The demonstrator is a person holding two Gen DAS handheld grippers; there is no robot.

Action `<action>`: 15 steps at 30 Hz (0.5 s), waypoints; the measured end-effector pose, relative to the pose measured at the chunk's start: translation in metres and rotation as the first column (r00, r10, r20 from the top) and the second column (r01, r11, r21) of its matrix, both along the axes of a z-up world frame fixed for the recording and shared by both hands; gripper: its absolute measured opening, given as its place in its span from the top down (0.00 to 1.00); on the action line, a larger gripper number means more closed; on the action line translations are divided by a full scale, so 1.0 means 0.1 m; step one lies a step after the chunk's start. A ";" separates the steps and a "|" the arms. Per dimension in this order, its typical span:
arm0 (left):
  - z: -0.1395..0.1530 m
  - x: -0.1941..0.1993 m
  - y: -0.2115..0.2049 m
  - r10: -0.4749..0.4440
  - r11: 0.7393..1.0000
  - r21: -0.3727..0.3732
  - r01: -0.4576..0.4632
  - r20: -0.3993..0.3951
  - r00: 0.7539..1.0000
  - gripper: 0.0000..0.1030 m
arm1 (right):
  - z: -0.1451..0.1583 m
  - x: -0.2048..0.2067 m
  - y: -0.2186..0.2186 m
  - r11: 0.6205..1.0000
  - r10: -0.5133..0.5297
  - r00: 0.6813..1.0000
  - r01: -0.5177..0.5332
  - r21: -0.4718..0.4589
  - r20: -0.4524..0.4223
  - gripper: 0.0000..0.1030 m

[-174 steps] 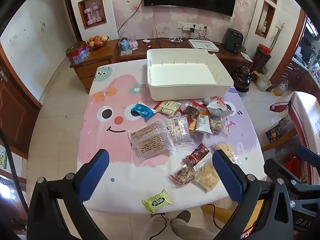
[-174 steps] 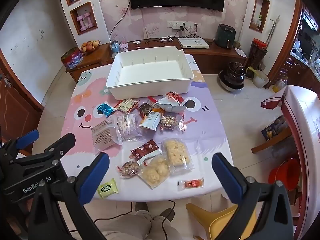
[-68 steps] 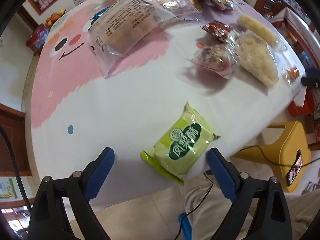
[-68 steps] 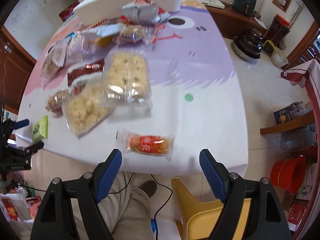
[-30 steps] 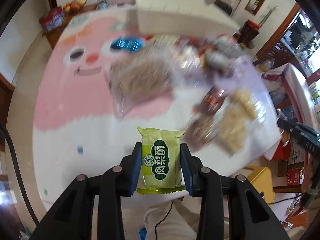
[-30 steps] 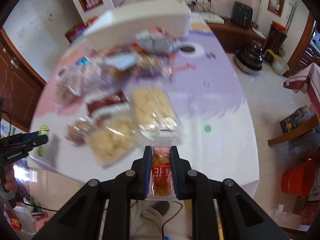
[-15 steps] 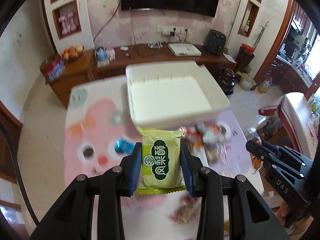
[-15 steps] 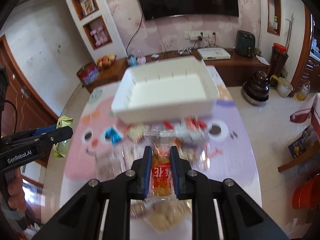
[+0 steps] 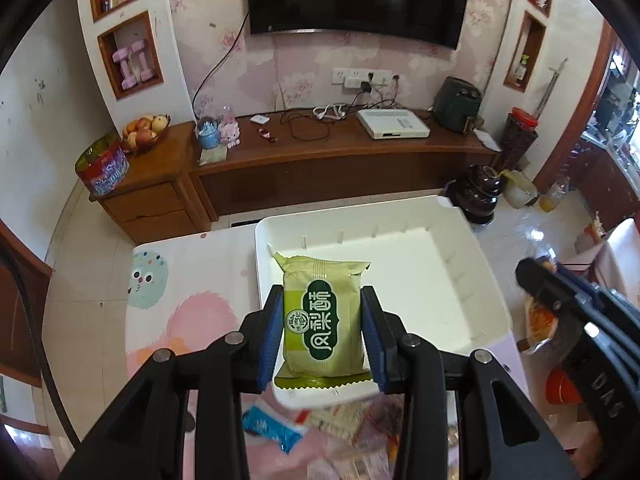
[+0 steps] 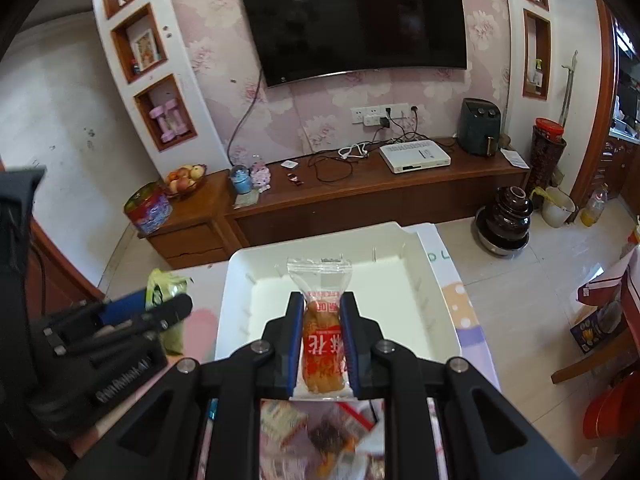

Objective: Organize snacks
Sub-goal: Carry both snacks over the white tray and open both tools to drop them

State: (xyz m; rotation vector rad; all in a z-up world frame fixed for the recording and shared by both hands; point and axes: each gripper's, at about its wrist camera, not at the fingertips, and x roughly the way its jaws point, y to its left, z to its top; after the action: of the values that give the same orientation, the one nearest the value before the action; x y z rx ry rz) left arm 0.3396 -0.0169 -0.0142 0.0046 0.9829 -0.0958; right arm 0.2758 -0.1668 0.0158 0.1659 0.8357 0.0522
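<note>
My left gripper (image 9: 322, 308) is shut on a green snack packet (image 9: 323, 320) with dark green lettering, held in the air over the near left part of the white bin (image 9: 480, 264). The right gripper (image 10: 321, 314) is shut on a clear packet with an orange-red snack (image 10: 323, 344), also raised above the bin (image 10: 430, 284). The bin is empty inside. In the left wrist view the right gripper (image 9: 536, 280) shows at the right edge with its packet; in the right wrist view the left gripper (image 10: 168, 304) shows at the left with the green packet (image 10: 166, 286).
Blurred loose snacks (image 9: 320, 428) lie on the pink cartoon tablecloth (image 9: 176, 312) just in front of the bin. Behind the table stands a wooden TV cabinet (image 9: 320, 160) with cables, a white box and a fruit bowl. A dark pot (image 9: 478, 196) sits on the floor at the right.
Both grippers have risen and moved forward over the table with their packets, from above the loose snacks to above the white bin, which now looms closer.
</note>
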 end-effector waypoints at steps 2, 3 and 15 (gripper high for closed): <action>-0.16 0.16 -0.05 -0.007 1.000 0.020 0.008 -0.021 1.000 0.66 | -0.09 0.20 0.01 1.000 -0.013 1.000 0.013 -0.005 -0.023 0.82; -0.23 0.21 -0.06 -0.010 0.999 0.031 0.011 -0.026 1.000 0.65 | -0.14 0.29 0.01 1.000 -0.015 0.999 0.014 -0.009 -0.038 0.82; -0.85 0.53 -0.14 -0.024 0.994 0.106 0.035 -0.099 0.995 0.18 | -0.81 0.72 0.19 0.995 -0.004 0.978 -0.018 -0.101 -0.208 0.77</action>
State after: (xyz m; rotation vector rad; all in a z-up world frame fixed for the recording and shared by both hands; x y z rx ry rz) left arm 0.3930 -0.0311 -0.0996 0.1140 1.0850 -0.0706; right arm 0.3478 -0.1474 -0.0657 0.0726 1.0453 -0.0014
